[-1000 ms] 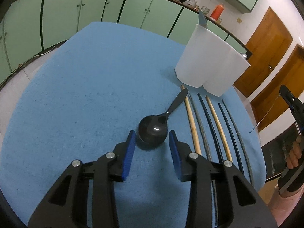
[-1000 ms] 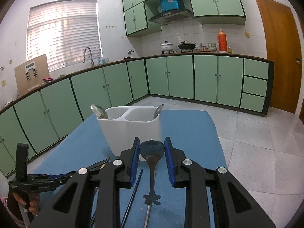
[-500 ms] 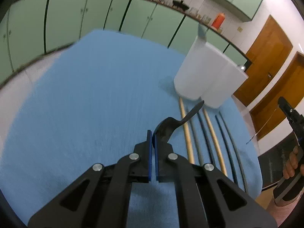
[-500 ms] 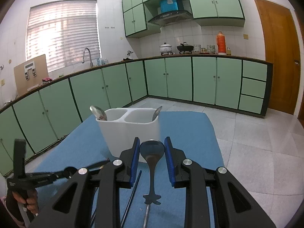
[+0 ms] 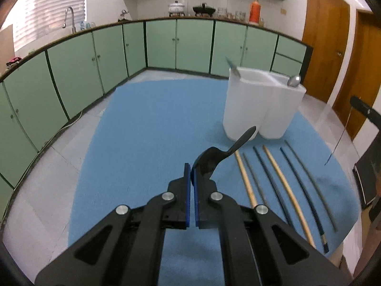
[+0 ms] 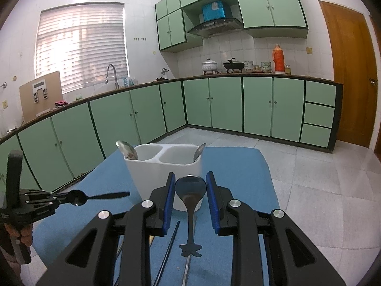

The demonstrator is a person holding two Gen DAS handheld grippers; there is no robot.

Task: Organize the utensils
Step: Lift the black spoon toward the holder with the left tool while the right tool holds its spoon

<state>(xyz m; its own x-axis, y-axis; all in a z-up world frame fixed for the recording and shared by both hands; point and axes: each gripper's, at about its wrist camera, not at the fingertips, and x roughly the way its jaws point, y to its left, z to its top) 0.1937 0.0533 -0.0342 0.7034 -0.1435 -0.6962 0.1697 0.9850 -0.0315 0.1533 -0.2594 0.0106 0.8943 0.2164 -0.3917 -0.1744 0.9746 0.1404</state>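
- The left gripper [image 5: 192,170] is clamped on the bowl edge of the black spoon [image 5: 215,158], which hangs above the blue mat [image 5: 142,131], its handle pointing to the white holder [image 5: 257,104].
- The right gripper [image 6: 191,188] grips a dark metal spoon [image 6: 190,188] by the bowl, just in front of the holder.
- Six chopsticks [image 5: 281,178] lie side by side on the mat, near the holder.

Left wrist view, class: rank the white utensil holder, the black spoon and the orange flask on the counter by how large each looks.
1. white utensil holder
2. black spoon, though it is nearest the camera, which enlarges it
3. orange flask, far away, so its true size is unsure
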